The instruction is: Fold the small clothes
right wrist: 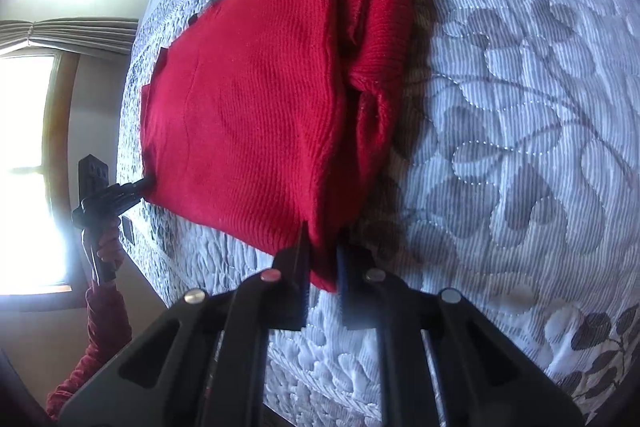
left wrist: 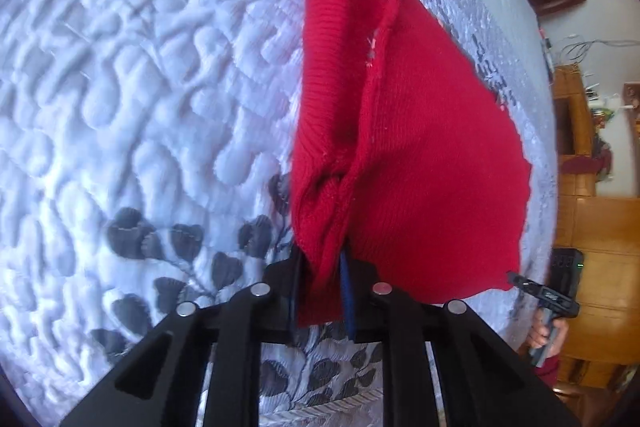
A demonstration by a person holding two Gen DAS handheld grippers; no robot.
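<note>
Holding: both grippers pinch the near edge of the red knit top (left wrist: 420, 155), one at each corner.
Where the top is: it lies on the quilted bed cover (left wrist: 140, 87), with its near edge lifted a little off the bed.
Why two corners: I think gripping both corners keeps the edge straight, so the top can be pulled over itself in one neat fold.
Folded part: one side already looks turned in, with a thick ribbed piece (right wrist: 372, 7) lying along it.
Left gripper (left wrist: 324, 279): its jaws are nearly closed and squeeze a bunched bit of red cloth between them.
Right gripper (right wrist: 322, 263): its jaws are closed tight on the other corner, and the cloth pokes out between the fingers.
Seen from across: each camera shows the other gripper biting the far corner of the same edge.
Person: a hand (right wrist: 106, 247) in a dark red sleeve (right wrist: 100, 327) holds the left tool by the bed edge.
Next step: my guess is a lift and carry of this edge toward the far end.
</note>
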